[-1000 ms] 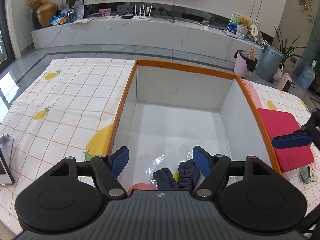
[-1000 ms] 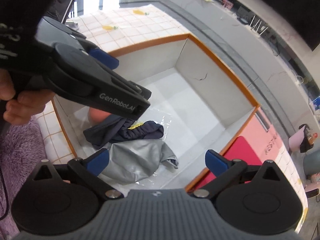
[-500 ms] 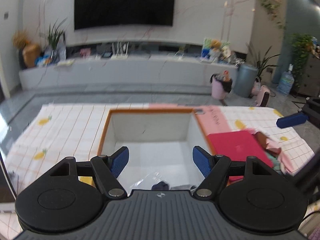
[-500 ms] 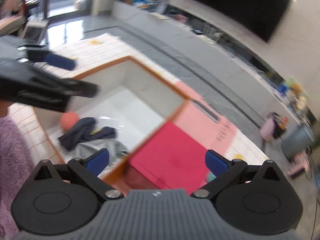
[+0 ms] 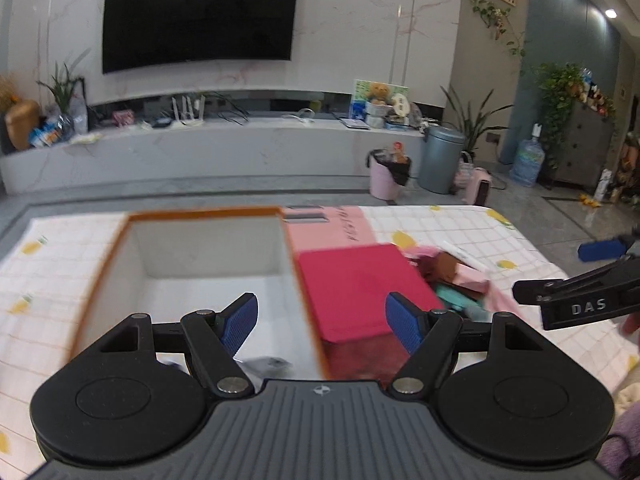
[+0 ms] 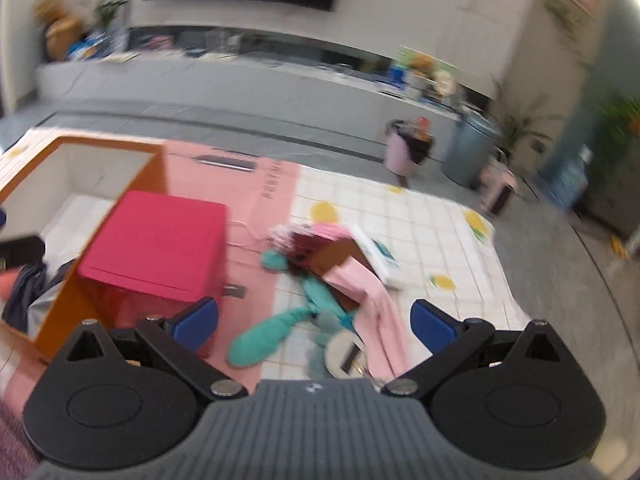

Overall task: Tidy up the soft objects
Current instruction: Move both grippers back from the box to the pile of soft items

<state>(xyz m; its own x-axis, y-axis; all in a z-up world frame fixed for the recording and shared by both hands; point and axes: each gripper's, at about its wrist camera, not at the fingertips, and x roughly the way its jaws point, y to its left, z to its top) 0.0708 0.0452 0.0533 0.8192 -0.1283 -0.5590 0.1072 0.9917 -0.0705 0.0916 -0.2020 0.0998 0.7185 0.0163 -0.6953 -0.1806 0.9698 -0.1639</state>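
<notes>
An orange-rimmed white box [image 5: 208,240] stands on the checked cloth; it also shows in the right wrist view [image 6: 100,152]. Dark and grey clothes [image 6: 24,292] lie inside it. A red box [image 5: 352,284] stands right of it, also in the right wrist view [image 6: 160,240]. A pile of soft things lies beyond: a teal piece [image 6: 272,328], a pink cloth [image 6: 372,300] and a brown piece [image 6: 332,256]. My left gripper [image 5: 320,320] is open and empty above the box's near edge. My right gripper [image 6: 314,320] is open and empty above the teal piece.
The yellow-fruit checked cloth [image 5: 460,232] covers the table. A pink mat [image 6: 240,184] lies under the red box. My right gripper's arm [image 5: 580,292] shows at the right of the left wrist view. Bins [image 5: 440,160] stand on the floor beyond.
Both grippers have lifted out of the box and swung right. The right one now looks down on the pile of soft things instead of the box. Both stay open.
</notes>
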